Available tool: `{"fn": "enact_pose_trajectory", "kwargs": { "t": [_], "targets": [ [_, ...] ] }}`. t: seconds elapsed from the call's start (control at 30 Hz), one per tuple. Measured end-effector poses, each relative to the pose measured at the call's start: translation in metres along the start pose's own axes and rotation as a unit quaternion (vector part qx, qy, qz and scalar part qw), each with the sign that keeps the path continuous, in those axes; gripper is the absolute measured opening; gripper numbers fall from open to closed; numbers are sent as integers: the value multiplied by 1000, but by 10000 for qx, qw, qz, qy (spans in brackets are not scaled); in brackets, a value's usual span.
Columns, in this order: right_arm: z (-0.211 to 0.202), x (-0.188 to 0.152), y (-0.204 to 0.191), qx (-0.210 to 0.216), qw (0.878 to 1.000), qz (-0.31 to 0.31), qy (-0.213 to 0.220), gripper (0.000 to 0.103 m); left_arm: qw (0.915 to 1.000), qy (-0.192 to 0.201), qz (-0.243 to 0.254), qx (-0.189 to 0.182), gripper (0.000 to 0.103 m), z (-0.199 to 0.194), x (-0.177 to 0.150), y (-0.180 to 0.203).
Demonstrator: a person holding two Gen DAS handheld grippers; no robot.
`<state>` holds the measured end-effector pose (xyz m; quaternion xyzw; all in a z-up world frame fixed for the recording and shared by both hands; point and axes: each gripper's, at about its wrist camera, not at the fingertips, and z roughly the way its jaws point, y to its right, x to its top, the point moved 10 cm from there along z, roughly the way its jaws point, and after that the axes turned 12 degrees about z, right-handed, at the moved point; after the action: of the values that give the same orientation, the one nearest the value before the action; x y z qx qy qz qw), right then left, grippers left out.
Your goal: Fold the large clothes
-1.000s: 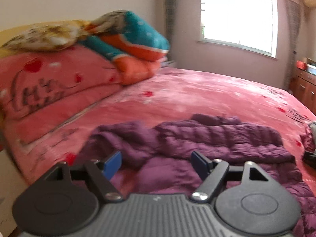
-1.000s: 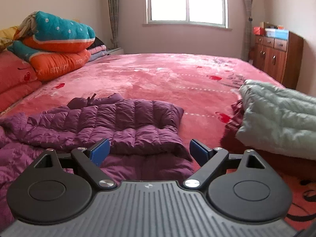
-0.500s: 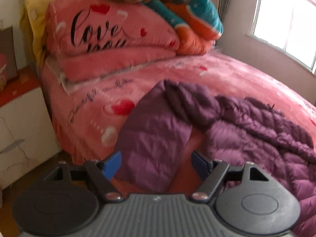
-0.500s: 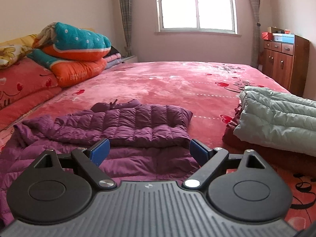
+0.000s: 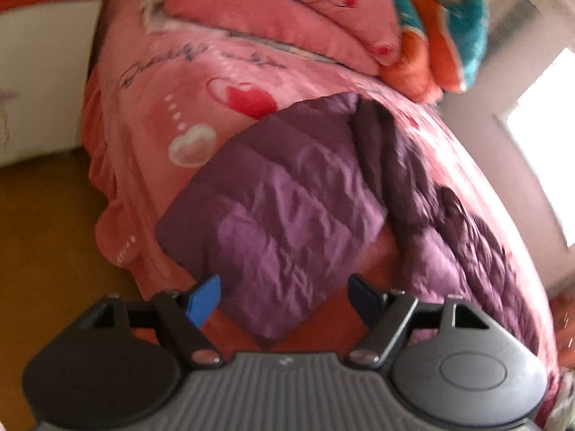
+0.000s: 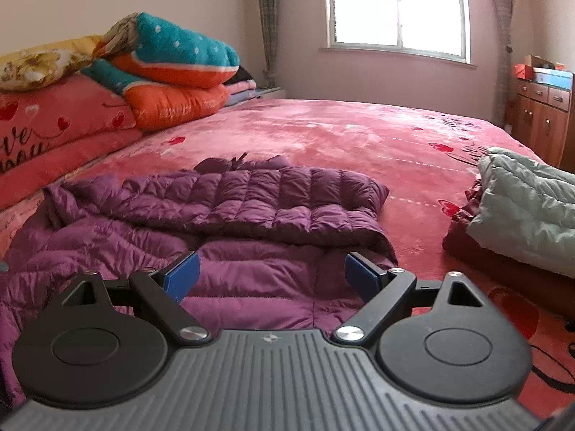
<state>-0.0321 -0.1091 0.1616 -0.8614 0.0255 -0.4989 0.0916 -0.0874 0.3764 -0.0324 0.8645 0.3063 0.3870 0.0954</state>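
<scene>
I see the purple down jacket [image 6: 251,215] spread on the pink bed [image 6: 359,136], its sleeve [image 5: 273,215] at twelve o'clock from my left gripper [image 5: 284,298]. My right gripper [image 6: 271,276] hovers over its body. Both tongs gape, empty.

A pale green quilted bundle [image 6: 528,212] lies at three o'clock on the pink bedspread [image 6: 359,136], folded blankets [image 6: 169,68] at ten, a wooden cabinet [image 6: 542,115] at two.
</scene>
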Motion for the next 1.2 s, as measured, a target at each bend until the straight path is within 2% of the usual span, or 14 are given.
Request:
{"fn": "enact_pose_trajectory", "kwargs": {
  "t": [0.27, 0.43, 0.5, 0.67, 0.73, 0.8, 0.87, 0.97, 1.1, 1.2],
  "targets": [
    [13, -6, 1, 14, 9998, 109, -193, 103, 9969, -63, -786, 6, 80, 28, -4, -16],
    [17, -8, 5, -35, 9992, 316, -236, 103, 9963, -88, -859, 10, 79, 37, 0, -16],
    [19, -8, 8, -60, 9987, 428, -267, 103, 9967, -104, -794, 95, 71, 42, 2, -15],
    [16, -1, 22, -181, 9968, 758, -160, 103, 9976, -111, -487, 477, 59, 47, 7, -11],
    [15, 1, 27, -187, 9958, 893, -102, 103, 9973, -71, -383, 630, 48, 45, 11, -10],
    [12, 5, 33, -216, 9953, 940, -19, 103, 9969, 44, -422, 669, 22, 40, 18, -11],
    [9, 10, 40, -285, 9947, 988, 90, 103, 9965, 97, -576, 606, 15, 35, 23, -11],
    [6, 17, 55, -296, 9916, 1247, 174, 103, 9959, 152, -651, 616, 10, 30, 32, -3],
    [0, 24, 80, -201, 9804, 1947, 225, 103, 9962, 309, -27, 817, 9, 22, 52, 30],
    [-4, 31, 105, -109, 9653, 2597, 263, 103, 9950, 437, 316, 845, 9, 18, 72, 63]
  ]
}}
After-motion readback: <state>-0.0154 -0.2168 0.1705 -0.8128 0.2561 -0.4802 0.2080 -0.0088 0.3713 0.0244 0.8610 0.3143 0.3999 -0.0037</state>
